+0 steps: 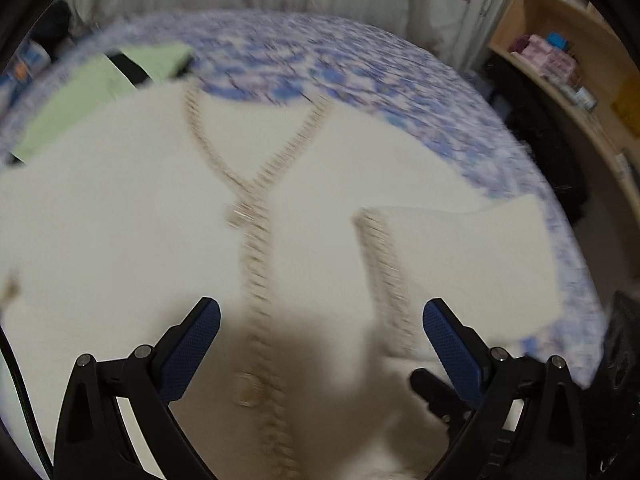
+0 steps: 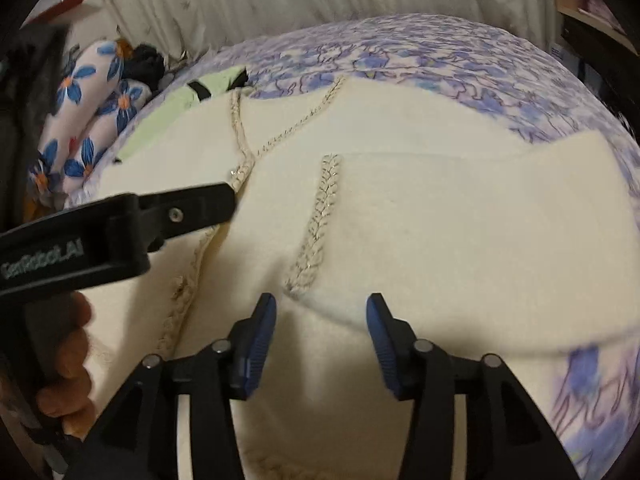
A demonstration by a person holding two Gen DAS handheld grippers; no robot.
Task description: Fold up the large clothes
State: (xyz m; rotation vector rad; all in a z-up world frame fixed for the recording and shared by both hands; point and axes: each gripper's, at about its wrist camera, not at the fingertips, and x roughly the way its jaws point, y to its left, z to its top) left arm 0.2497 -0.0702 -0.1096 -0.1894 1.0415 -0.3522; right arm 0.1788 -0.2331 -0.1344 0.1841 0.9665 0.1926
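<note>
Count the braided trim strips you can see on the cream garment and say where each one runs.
3 on the cream garment: two neckline strips, left and right, merging into the front placket, and one on the folded-over sleeve's edge. More trim may be hidden beneath the fold.

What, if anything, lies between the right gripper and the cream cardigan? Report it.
Nothing visible. The right gripper hangs with open, empty jaws directly over the cream cardigan, bare fabric beneath. The left gripper is off to the side over the trim, not in the way.
</note>
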